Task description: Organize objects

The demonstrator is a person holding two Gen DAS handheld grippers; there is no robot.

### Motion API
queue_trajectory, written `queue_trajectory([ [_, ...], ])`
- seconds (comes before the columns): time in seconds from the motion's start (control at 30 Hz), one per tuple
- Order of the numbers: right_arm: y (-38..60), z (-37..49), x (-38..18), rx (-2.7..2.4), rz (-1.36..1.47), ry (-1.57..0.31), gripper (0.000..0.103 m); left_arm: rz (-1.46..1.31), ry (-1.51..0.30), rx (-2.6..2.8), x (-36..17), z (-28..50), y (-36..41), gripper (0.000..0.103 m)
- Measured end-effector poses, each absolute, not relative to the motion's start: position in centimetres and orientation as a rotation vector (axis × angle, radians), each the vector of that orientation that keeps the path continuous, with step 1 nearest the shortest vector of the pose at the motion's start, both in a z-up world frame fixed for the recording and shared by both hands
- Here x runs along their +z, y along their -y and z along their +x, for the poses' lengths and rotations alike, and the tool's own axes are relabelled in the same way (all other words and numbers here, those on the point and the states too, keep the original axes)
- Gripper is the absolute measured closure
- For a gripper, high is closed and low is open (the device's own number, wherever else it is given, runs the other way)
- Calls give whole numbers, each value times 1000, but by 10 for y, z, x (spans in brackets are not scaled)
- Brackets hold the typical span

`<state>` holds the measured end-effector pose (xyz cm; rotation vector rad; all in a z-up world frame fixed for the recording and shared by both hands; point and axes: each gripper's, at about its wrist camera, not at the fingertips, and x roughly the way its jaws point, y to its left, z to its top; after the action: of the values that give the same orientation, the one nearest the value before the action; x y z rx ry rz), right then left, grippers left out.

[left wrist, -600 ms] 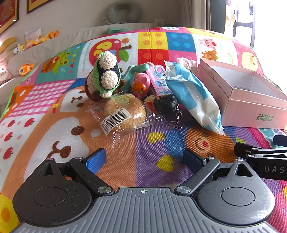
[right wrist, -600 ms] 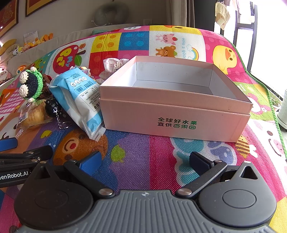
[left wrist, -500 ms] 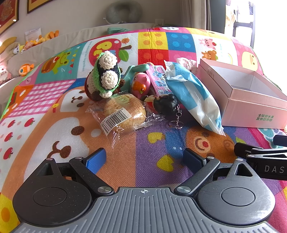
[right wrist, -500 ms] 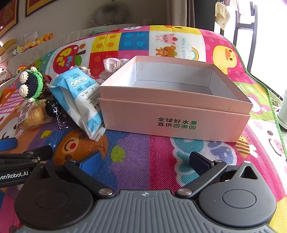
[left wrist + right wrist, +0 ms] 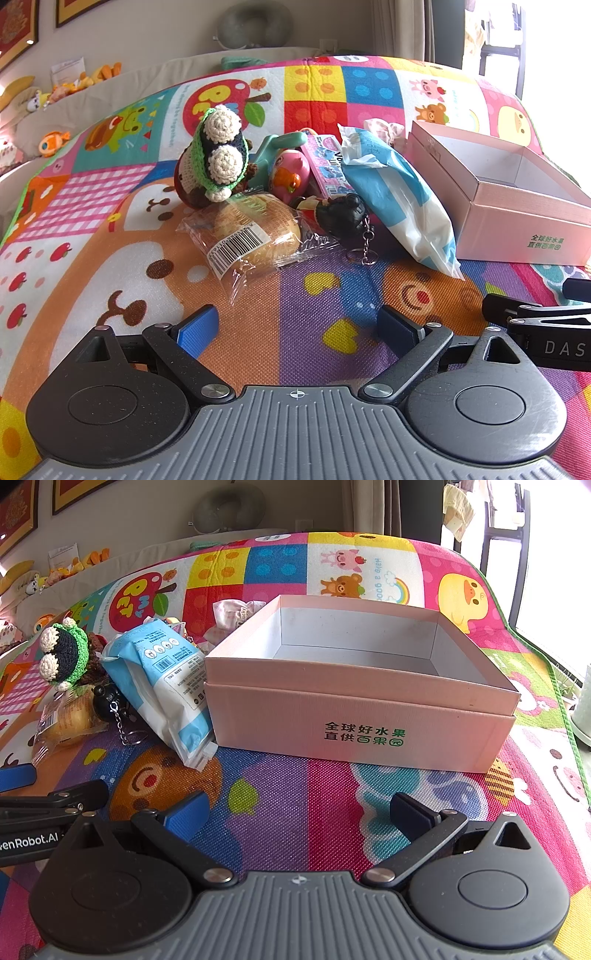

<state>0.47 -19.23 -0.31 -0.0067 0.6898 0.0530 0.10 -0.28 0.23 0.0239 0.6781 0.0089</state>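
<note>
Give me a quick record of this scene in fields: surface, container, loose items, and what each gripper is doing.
surface: colourful play mat
container: pink box, open, nothing visible inside
loose items: crochet toy, wrapped bun, black keychain figure, blue-white pack, piled left of the box
left gripper: jaws open, holding nothing
right gripper: jaws open, holding nothing, facing the box

Play mat (image 5: 314, 354): bright patchwork of cartoon squares, with red, yellow, blue and pink panels, a pink-white check and an orange bear face. Box (image 5: 362, 716): pale pink outside, white inside, green lettering on front. Crochet toy (image 5: 218, 162): green, dark navy, two cream circles. Pouch (image 5: 399, 199): light blue and white. Wrapped bun (image 5: 255, 232): golden brown under clear film, white barcode label. Keychain figure (image 5: 341, 219): black. Gripper pads (image 5: 186, 814): blue
</note>
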Motion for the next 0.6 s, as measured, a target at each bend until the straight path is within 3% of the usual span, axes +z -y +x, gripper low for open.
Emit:
queue_trajectory([
  [0.6, 200, 11, 1, 60, -1, -690, 0, 23, -678, 13, 1, -3, 4, 6],
])
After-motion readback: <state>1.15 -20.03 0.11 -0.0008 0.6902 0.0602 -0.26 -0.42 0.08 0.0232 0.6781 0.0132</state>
